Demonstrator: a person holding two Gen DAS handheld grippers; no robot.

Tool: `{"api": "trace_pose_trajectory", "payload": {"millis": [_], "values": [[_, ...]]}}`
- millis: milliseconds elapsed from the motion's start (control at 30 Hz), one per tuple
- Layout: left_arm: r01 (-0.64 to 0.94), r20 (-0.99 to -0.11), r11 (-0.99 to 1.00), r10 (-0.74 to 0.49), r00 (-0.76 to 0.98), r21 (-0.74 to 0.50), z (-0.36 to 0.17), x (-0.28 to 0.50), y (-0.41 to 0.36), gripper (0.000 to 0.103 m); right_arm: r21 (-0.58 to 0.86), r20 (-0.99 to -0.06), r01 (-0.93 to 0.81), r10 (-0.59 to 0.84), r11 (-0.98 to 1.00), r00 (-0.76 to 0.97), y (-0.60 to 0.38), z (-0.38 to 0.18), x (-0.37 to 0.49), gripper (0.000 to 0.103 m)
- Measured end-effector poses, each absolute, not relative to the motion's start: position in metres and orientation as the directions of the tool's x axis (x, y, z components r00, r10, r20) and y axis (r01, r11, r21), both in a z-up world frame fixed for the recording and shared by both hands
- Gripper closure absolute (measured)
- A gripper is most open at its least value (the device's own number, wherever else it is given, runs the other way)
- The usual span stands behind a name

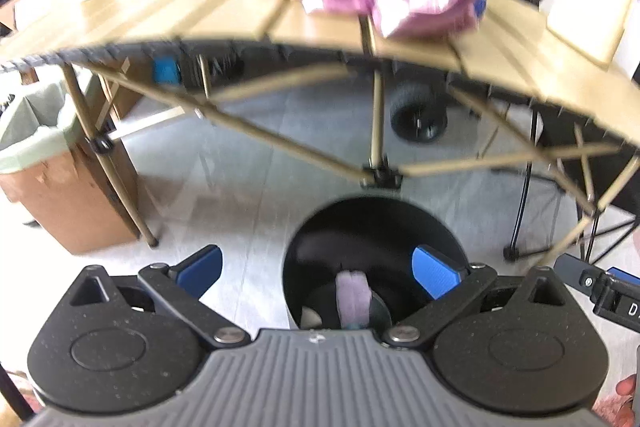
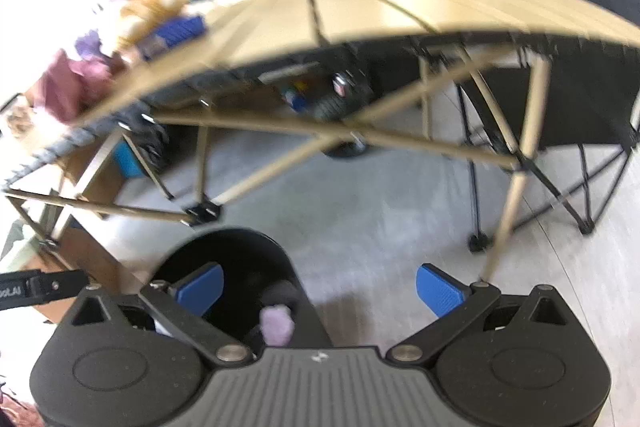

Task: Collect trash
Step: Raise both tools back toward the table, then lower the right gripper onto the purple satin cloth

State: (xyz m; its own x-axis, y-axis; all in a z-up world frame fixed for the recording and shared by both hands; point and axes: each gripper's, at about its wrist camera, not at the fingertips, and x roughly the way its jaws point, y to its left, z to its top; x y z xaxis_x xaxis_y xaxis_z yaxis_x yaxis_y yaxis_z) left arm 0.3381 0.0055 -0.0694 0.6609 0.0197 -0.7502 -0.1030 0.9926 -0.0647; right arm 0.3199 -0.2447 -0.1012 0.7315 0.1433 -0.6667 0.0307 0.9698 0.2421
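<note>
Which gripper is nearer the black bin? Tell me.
Left, narrowly. The left gripper hangs open right above the bin, with its right finger over the mouth. The right gripper is open too, offset to the bin's right, with only its left finger over the opening.

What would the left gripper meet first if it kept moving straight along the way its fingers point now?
Probably the black bin. The left gripper is open, and the bin's mouth lies between its fingers, with a pale purple scrap already inside. Depth is unclear in this blurred view, so it may pass above the rim toward the floor.
</note>
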Motion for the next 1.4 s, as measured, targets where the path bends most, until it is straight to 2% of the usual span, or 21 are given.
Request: {"api": "trace_pose_trajectory", "payload": {"millis": [267,667,900,1133,1333,1400], "values": [[-0.136,-0.627,0.986,0.043,0.778,-0.101,-0.026,0.318,0.029,0.000,0.280,-0.468,-0.165,0.285,0.946,0.836,-0.216,-0.048,0.307,0.000],[-0.212,-0.499,0.970,0.124,0.858,-0.123,0.021,0.329,0.068,0.000,0.148,-0.331,-0.304,0.336,0.941,0.882,-0.163,0.005,0.344,0.000],[-0.254,-0.468,0.957,0.163,0.869,-0.137,0.035,0.356,0.092,0.000,0.072,-0.363,-0.403,0.400,0.912,0.842,-0.118,0.004,0.390,0.000],[-0.248,-0.474,0.955,0.146,0.869,-0.160,0.032,0.379,0.113,0.000,0.007,-0.419,-0.426,0.389,0.905,0.821,-0.084,-0.013,0.427,0.000],[-0.244,-0.493,0.957,0.138,0.859,-0.157,0.028,0.395,0.123,0.000,-0.006,-0.443,-0.419,0.373,0.908,0.815,-0.073,-0.023,0.446,0.010],[-0.239,-0.494,0.958,0.132,0.860,-0.159,0.028,0.398,0.125,0.000,0.006,-0.442,-0.416,0.375,0.909,0.815,-0.074,-0.025,0.449,0.021]]}}
